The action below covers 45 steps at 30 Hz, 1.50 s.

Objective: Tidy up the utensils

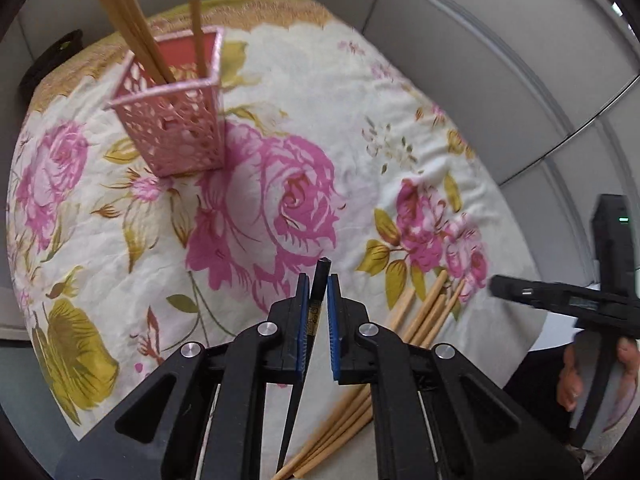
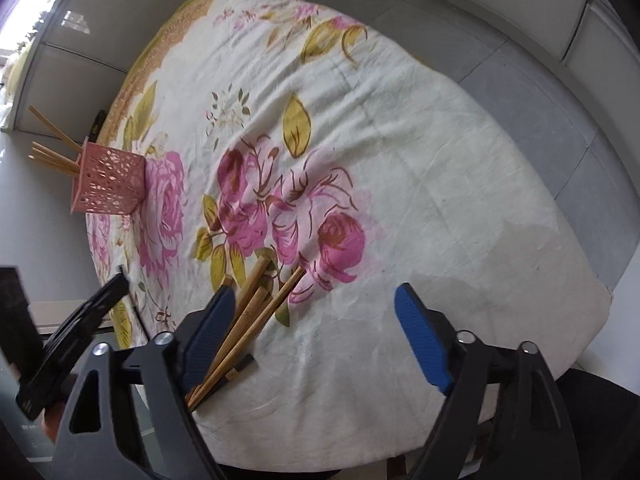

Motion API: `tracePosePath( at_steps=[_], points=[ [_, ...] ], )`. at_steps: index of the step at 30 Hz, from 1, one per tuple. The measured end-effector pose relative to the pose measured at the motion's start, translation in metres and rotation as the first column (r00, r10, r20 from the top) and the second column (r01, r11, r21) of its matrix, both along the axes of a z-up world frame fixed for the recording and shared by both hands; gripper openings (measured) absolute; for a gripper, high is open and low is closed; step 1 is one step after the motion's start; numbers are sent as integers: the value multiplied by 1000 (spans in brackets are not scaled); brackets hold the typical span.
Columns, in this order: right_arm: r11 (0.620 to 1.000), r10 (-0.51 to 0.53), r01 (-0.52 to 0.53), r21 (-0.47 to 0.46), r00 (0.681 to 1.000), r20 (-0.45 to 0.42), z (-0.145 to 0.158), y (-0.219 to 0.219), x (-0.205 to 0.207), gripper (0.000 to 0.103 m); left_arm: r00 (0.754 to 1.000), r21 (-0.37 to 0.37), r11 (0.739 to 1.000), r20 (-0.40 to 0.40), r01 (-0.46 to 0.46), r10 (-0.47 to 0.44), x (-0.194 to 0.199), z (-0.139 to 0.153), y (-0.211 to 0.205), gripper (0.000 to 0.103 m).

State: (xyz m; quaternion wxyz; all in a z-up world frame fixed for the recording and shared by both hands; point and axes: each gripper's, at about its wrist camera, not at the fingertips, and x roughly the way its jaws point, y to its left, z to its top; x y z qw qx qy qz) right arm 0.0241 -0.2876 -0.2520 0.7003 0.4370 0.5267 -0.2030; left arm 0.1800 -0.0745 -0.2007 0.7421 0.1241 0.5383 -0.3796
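Observation:
My left gripper (image 1: 319,292) is shut on a thin black chopstick (image 1: 321,276), whose end sticks up between the blue pads. A pink perforated holder (image 1: 176,124) stands at the far left of the cloth with several wooden chopsticks (image 1: 132,28) leaning in it. More wooden chopsticks (image 2: 256,308) lie in a loose bundle on the cloth. My right gripper (image 2: 316,320) hangs open over them, its left finger (image 2: 212,332) right beside the bundle and its pads pressing on nothing. The bundle (image 1: 428,312) also shows right of my left gripper.
A round table carries a white cloth (image 2: 440,184) printed with pink roses. Grey floor tiles (image 2: 540,92) and white walls surround it. A dark piece (image 2: 242,364) lies under the bundle near the table's front edge. A person's hand (image 1: 572,380) holds the right tool.

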Motion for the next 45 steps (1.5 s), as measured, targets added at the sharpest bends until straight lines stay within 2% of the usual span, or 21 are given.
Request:
tracePosePath(
  at_steps=[1,2,5,8,10,17,21,24,26,29,30,31,33,35,36,39,41,42,45],
  points=[
    [1000,-5,5,30,1000,-28,-6,2,4,52,1000,-47,999,17,-4,5,-4,11,11,8],
    [999,-4,8,54,998,-60,-11,4,8,48,999,-82,997,32,-7,9,-10,25,11,8],
    [999,-33,35,21,995,-99,-6,7,14,39,998,-155,988,63,12,-2,-15,48,16,8],
    [998,-55,59,15,985,-160,-6,10,22,32,997,-192,981,70,37,-24,-17,57,24,9],
    [999,-49,51,6,978,-201,-8,15,30,21,997,-200,979,69,45,-32,-21,60,17,9],
    [995,-23,-6,-102,958,-287,-10,34,59,24,997,-247,968,77,39,-21,-21,65,34,9],
    [976,46,-112,-184,942,-331,-9,52,66,21,997,-264,964,82,33,-11,-20,71,42,9],
    [976,85,-149,-158,932,-353,-9,54,55,20,996,-267,963,88,36,-12,-23,73,44,9],
    [987,69,-116,-111,931,-357,-10,46,42,18,996,-261,964,86,40,-18,-24,71,45,9],
    [998,23,-41,-46,942,-336,-12,35,31,22,997,-240,970,70,35,-19,-22,63,43,9],
    [999,3,-16,-35,945,-326,-12,33,31,31,998,-234,972,63,31,-17,-21,60,43,9],
    [1000,-8,1,-20,951,-309,-13,33,32,47,998,-225,974,59,30,-17,-20,57,42,9],
    [1000,-23,19,-17,957,-288,-13,37,37,60,998,-207,978,59,27,-15,-21,53,40,9],
    [997,-12,-12,-78,952,-307,-12,47,44,61,998,-199,980,55,27,-17,-22,50,40,9],
    [993,-9,-28,-113,948,-318,-10,53,47,55,998,-196,980,57,29,-18,-22,50,40,9],
    [977,26,-93,-194,946,-322,-4,63,48,17,998,-188,982,63,37,-26,-24,49,39,9],
    [986,24,-68,-152,961,-277,-3,53,36,11,997,-178,983,67,43,-31,-25,48,37,9],
    [988,9,-49,-146,964,-265,-2,36,22,3,997,-173,984,68,45,-34,-25,47,36,9],
    [985,-30,-6,-174,978,-204,5,13,9,0,997,-158,986,62,51,-41,-25,42,30,9]
  ],
)
